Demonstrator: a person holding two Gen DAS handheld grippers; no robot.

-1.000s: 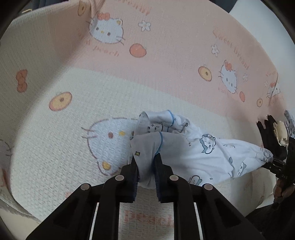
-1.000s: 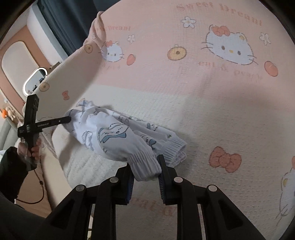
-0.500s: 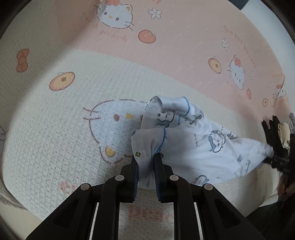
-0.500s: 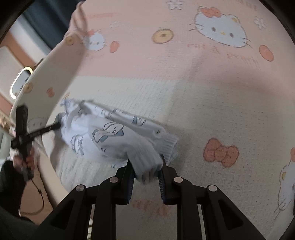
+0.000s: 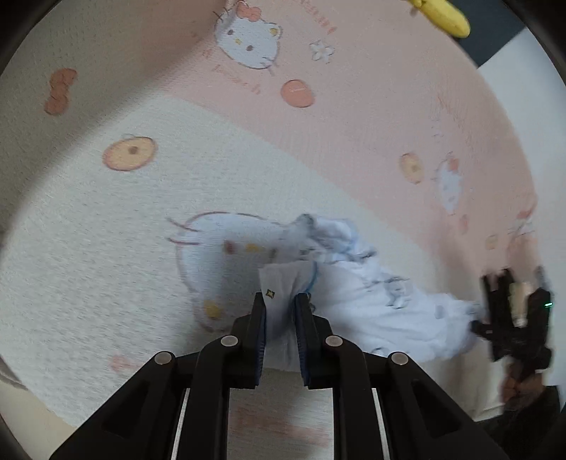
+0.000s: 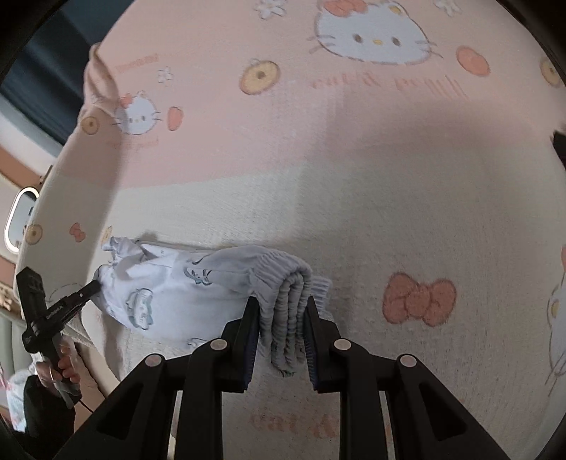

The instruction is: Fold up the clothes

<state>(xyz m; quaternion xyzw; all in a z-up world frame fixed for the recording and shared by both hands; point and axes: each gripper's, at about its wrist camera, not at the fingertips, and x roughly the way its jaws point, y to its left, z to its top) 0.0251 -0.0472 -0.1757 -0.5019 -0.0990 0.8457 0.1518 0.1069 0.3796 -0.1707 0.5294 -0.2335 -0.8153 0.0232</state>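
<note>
White printed garment [image 5: 375, 304] stretches between both grippers' fingers [image 5: 260, 318], clamped on ribbed cuff [image 6: 288, 300] and hem.

A pink and cream blanket [image 6: 353, 170] printed with cartoon cat faces, bows and round orange fruit covered the bed. A yellow object [image 5: 444, 16], blurred, lay at the blanket's far edge in the left wrist view. Beyond the bed's left edge in the right wrist view hung a dark curtain [image 6: 46, 85] and a lit rounded mirror [image 6: 17, 219].
</note>
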